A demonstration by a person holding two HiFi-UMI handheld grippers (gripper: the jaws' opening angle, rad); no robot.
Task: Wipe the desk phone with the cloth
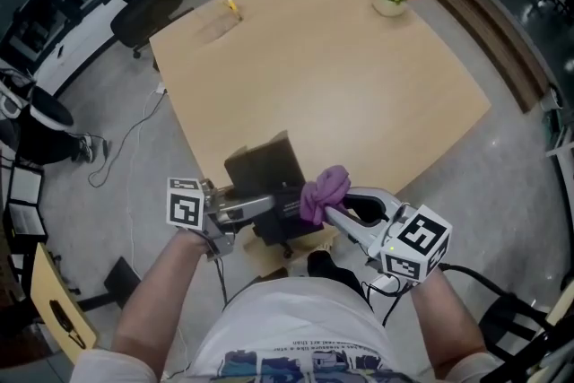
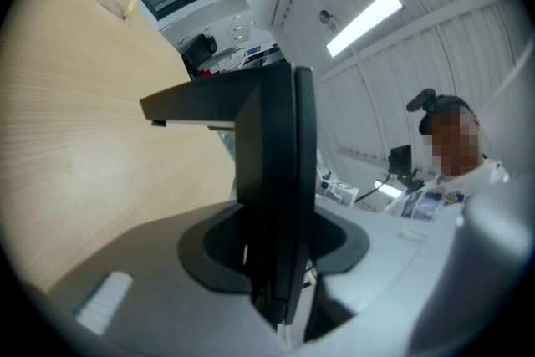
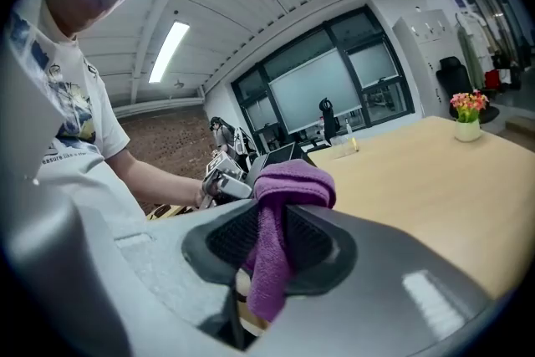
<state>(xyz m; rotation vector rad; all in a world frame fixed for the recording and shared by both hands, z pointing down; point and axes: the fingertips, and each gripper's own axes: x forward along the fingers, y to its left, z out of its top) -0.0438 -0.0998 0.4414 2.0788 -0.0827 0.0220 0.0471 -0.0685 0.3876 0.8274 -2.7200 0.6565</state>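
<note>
Nearest the table's (image 1: pixel 332 58) front edge, the right gripper (image 1: pixel 330 209) has its jaws almost closed on the purple cloth (image 1: pixel 325 191), a soft, light wad bunched above them and ready to rub. Just beyond, at that same edge, the left gripper (image 1: pixel 282 209) is about half open, clamped across a thin panel of the black phone (image 1: pixel 265 164). The phone looks like rigid, smooth plastic and is probably slippery, so that flat edge seems the steadiest hold.

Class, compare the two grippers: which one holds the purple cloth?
The right gripper: its jaws pinch the purple cloth, whereas the left gripper is clamped on the black desk phone.
</note>
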